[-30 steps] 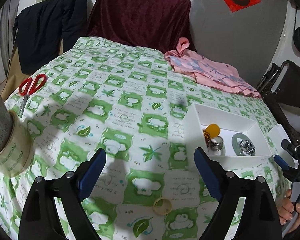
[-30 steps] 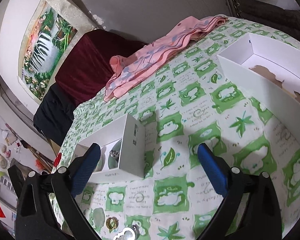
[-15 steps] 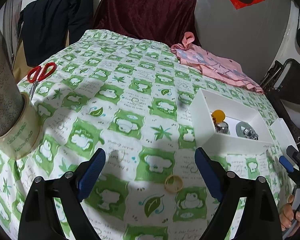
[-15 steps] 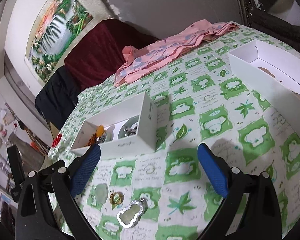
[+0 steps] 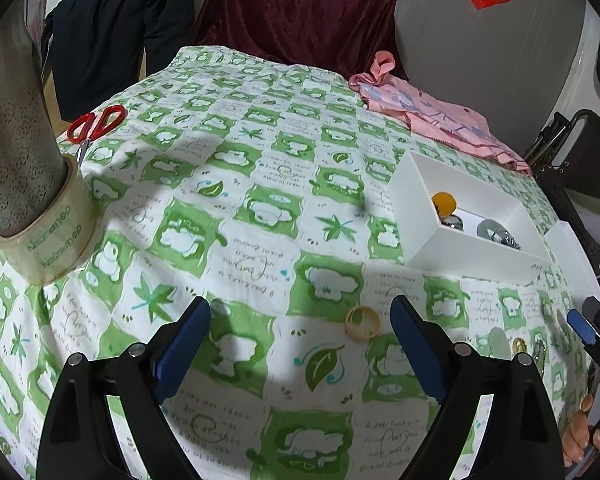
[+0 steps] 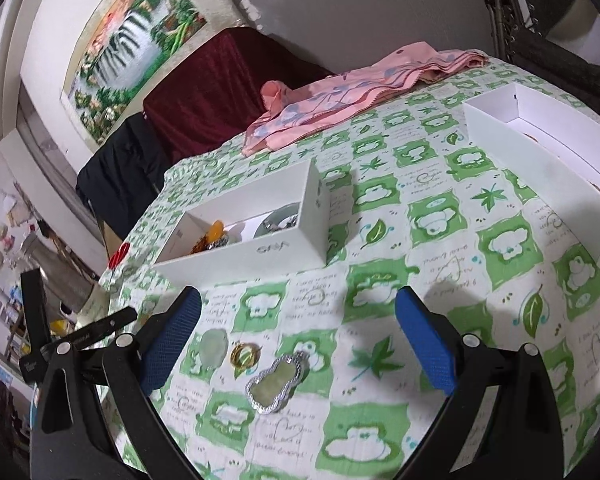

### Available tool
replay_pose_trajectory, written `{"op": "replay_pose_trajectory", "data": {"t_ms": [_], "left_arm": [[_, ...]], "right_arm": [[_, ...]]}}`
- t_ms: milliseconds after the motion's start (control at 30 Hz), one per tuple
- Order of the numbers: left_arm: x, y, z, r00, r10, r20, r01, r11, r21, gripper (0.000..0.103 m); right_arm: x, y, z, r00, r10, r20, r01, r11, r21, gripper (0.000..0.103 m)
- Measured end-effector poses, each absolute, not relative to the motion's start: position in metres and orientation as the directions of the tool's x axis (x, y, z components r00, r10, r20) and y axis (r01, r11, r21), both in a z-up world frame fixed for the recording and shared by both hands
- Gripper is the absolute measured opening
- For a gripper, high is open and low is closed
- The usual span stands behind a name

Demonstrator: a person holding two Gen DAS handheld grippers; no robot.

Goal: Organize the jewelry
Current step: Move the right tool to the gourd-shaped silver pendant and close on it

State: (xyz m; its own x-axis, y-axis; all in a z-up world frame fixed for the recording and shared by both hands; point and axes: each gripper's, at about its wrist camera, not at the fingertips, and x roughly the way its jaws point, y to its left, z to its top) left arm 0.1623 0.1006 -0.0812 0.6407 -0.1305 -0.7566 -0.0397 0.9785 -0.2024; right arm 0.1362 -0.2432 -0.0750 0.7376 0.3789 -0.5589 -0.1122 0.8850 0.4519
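Note:
A small white box [image 5: 472,236] on the green-and-white cloth holds an orange bead [image 5: 444,202] and silver pieces. It also shows in the right wrist view [image 6: 284,246]. A pale yellow ring [image 5: 362,322] lies on the cloth just left of my left gripper's right finger. My left gripper [image 5: 300,340] is open and empty above the cloth. In the right wrist view a silver-framed gourd pendant [image 6: 278,382], a gold ring [image 6: 244,354] and a pale green stone [image 6: 214,346] lie between the fingers. My right gripper [image 6: 298,338] is open and empty over them.
A tape roll [image 5: 48,236] around a metal post stands at the left, red scissors [image 5: 94,124] behind it. A pink cloth [image 5: 432,116] lies at the back right. A larger white box lid [image 6: 548,160] sits at the right. Draped chairs stand behind the table.
Both grippers have moved forward and lower over the cloth. The yellow ring now sits higher between the left fingers. The pendant, gold ring and green stone have come into the right view.

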Motion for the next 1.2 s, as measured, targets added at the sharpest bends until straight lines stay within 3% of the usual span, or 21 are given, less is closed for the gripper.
{"op": "replay_pose_trajectory", "data": {"t_ms": [267, 467, 600, 667, 867, 1067, 1200], "left_arm": [[0.161, 0.101, -0.086, 0.62, -0.122, -0.775, -0.047, 0.98, -0.193, 0.096], [0.162, 0.092, -0.089, 0.605, -0.076, -0.793, -0.041, 0.991, -0.127, 0.097], [0.164, 0.086, -0.091, 0.594, -0.041, -0.803, -0.033, 0.997, -0.076, 0.097], [0.164, 0.085, -0.092, 0.592, -0.034, -0.805, -0.031, 0.997, -0.065, 0.097], [0.165, 0.082, -0.093, 0.585, -0.011, -0.811, -0.027, 0.999, -0.033, 0.097], [0.166, 0.08, -0.094, 0.584, -0.007, -0.812, -0.027, 0.999, -0.028, 0.097], [0.166, 0.08, -0.094, 0.584, -0.005, -0.812, -0.027, 0.999, -0.025, 0.097]], "right_arm": [[0.115, -0.222, -0.073, 0.724, 0.344, -0.598, -0.157, 0.926, 0.343, 0.092], [0.099, -0.192, -0.077, 0.701, 0.246, -0.669, -0.194, 0.969, 0.153, 0.081], [0.1, -0.185, -0.085, 0.665, 0.211, -0.716, -0.19, 0.975, 0.111, 0.073], [0.102, -0.185, -0.089, 0.645, 0.203, -0.736, -0.185, 0.977, 0.108, 0.064], [0.109, -0.174, -0.095, 0.615, 0.174, -0.769, -0.209, 0.976, 0.053, 0.061], [0.122, -0.183, -0.094, 0.639, 0.057, -0.767, -0.168, 0.984, -0.067, 0.058], [0.119, -0.225, -0.093, 0.638, 0.111, -0.762, -0.107, 0.993, 0.056, 0.058]]}}
